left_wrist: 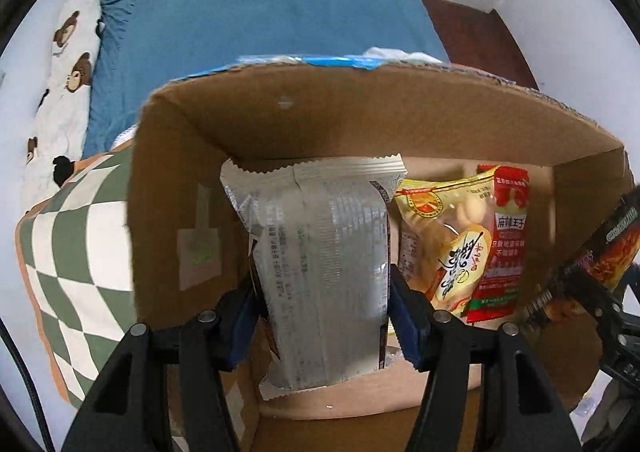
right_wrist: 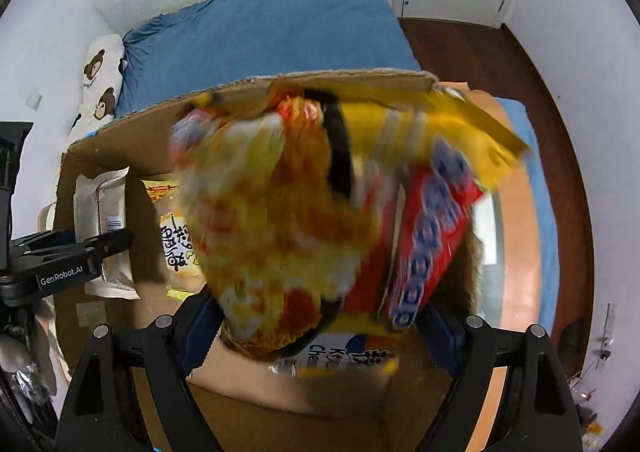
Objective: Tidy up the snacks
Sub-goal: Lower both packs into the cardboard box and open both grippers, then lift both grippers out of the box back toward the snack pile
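The left gripper (left_wrist: 322,316) has its jaws closed on a silver snack packet (left_wrist: 320,272), held upright inside the cardboard box (left_wrist: 360,112), close to the left wall. Beside it, 2 packets, yellow (left_wrist: 444,236) and red (left_wrist: 502,244), lean on the far wall. The right gripper (right_wrist: 320,316) clamps a blurred noodle packet (right_wrist: 288,220) over the box's right side, where room is little.

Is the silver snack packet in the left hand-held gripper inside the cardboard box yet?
Inside: the silver snack packet sits below the cardboard box rim, clamped by the left hand-held gripper.
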